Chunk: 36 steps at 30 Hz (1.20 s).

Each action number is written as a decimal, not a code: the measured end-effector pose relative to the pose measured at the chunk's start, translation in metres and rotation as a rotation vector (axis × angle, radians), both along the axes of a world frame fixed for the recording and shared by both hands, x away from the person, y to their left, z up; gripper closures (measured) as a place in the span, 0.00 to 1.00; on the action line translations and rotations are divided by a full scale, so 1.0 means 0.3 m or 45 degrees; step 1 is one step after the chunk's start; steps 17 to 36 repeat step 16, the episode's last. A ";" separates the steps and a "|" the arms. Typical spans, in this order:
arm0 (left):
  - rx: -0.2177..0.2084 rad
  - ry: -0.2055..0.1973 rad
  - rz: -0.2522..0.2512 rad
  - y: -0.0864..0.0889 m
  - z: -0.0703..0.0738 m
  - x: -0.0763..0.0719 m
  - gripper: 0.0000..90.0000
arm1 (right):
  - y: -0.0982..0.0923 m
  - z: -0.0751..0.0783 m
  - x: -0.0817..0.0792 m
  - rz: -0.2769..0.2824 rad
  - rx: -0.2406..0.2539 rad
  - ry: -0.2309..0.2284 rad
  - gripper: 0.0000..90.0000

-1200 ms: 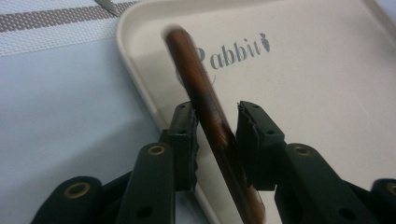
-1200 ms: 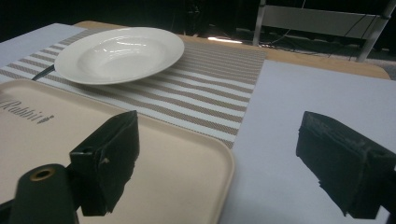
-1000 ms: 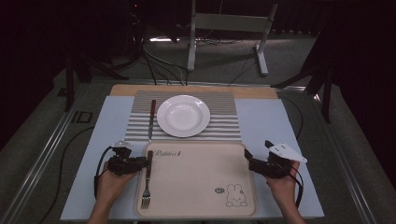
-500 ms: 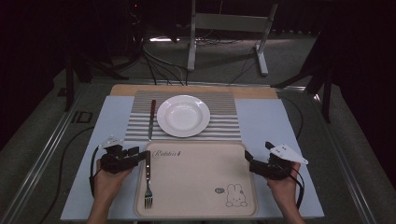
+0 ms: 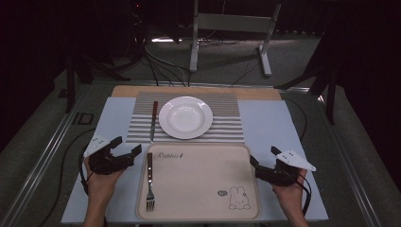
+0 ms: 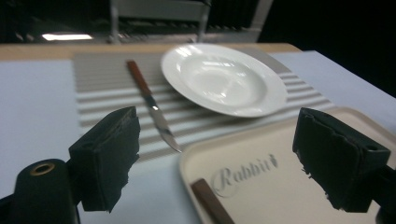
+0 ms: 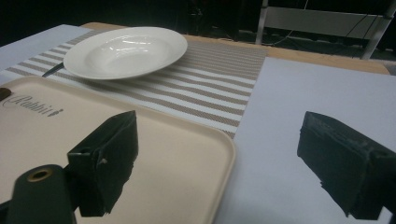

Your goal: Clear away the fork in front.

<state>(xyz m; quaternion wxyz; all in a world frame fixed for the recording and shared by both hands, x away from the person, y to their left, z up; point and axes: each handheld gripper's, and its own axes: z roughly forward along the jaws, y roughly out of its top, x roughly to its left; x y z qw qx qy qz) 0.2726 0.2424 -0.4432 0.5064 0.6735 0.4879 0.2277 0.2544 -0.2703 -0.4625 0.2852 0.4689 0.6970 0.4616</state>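
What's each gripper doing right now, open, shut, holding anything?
Left gripper: open, holding nothing, beside the tray's left edge.
Right gripper: open, holding nothing, beside the tray's right edge.

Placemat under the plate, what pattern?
Beige and white stripes on the placemat, clearest in the right gripper view.

Beyond my worktop (image 5: 279,127), which is covered in pale blue-white with a strip of bare wood along its far edge, the room is dark. The floor (image 5: 227,66) is grey and looks like carpet. A white metal stand (image 5: 229,28) with 2 legs sits on it past the far edge, and a patch of light (image 5: 163,40) falls just left of that stand. Black cables (image 5: 161,66) trail across the floor toward the worktop. Dark furniture legs (image 5: 73,71) stand at the left and right. A metal rail (image 5: 42,156) runs along the worktop's left side.
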 end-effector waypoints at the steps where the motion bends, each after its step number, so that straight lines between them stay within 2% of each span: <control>1: 0.003 -0.016 0.018 0.004 0.004 -0.002 0.13 | 0.000 -0.001 -0.002 0.001 -0.001 -0.002 0.14; 3: 0.002 -0.052 0.059 0.015 0.015 -0.010 0.08 | -0.002 -0.004 -0.008 0.003 -0.011 -0.008 0.14; 5: 0.002 -0.063 0.067 0.018 0.019 -0.014 0.06 | -0.002 -0.005 -0.010 0.002 -0.012 -0.011 0.14; 6: 0.000 -0.086 0.082 0.024 0.024 -0.019 0.05 | -0.005 -0.006 -0.014 0.003 -0.009 -0.014 0.13; 15: 0.012 -0.152 0.087 0.034 0.029 -0.041 0.00 | -0.028 -0.016 -0.026 -0.010 0.009 -0.023 0.13; 36: 0.012 -0.152 0.087 0.034 0.029 -0.041 0.00 | -0.033 -0.019 -0.027 -0.014 0.009 -0.025 0.13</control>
